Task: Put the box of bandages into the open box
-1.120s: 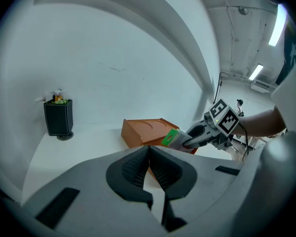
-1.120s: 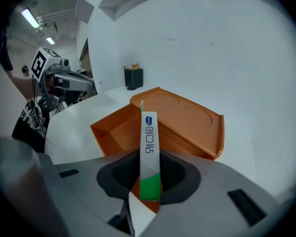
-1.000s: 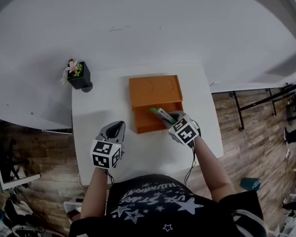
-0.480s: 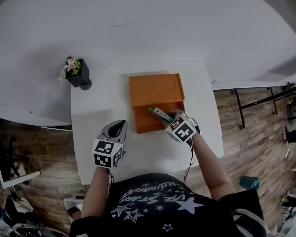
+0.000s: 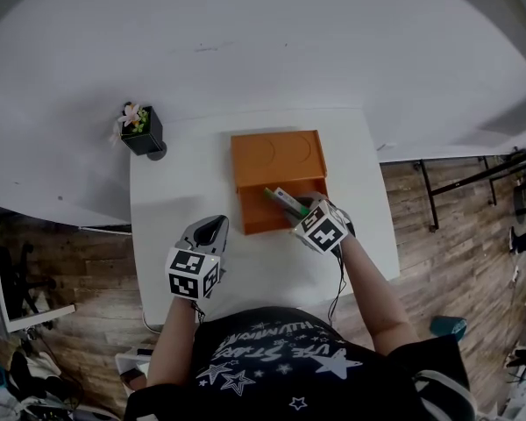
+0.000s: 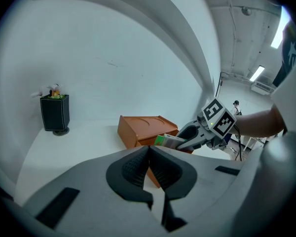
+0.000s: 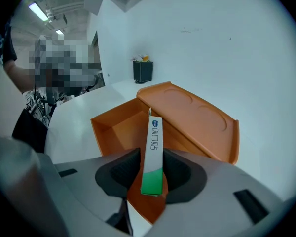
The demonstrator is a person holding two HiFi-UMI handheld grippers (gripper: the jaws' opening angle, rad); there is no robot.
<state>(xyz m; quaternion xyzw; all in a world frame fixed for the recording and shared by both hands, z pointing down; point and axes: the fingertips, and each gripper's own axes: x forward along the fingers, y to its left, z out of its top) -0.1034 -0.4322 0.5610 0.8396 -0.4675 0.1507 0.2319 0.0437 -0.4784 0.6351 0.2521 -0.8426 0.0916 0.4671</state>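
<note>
The person stands at the near edge of a white table (image 5: 171,187), a two-jaw gripper in each hand. The left gripper (image 5: 213,226) hovers over bare tabletop near the front left corner of the open box (image 5: 256,220), clear of it; its jaws are pressed together with nothing between them. The right gripper (image 5: 300,207) points steeply down at the front right corner of the same box. The box of bandages (image 7: 154,149), a slim white carton with a green end, stands lengthwise between its jaws, green end nearest the gripper, white end reaching out over the compartment. These jaws have just been opening; the pads sit just off the carton's sides, with a thin gap visible on one side, so the grip reads as slack, not pinching. The carton is not yet down inside the compartment. The open box is orange, its lid (image 5: 276,158) folded back and lying flat beyond the compartment, toward the wall. Farther off, at the far left corner of the table, a small black pot (image 5: 144,135) with flowers stands upright, well apart from the box. Wooden floor (image 5: 438,235) shows to the right of the table.
</note>
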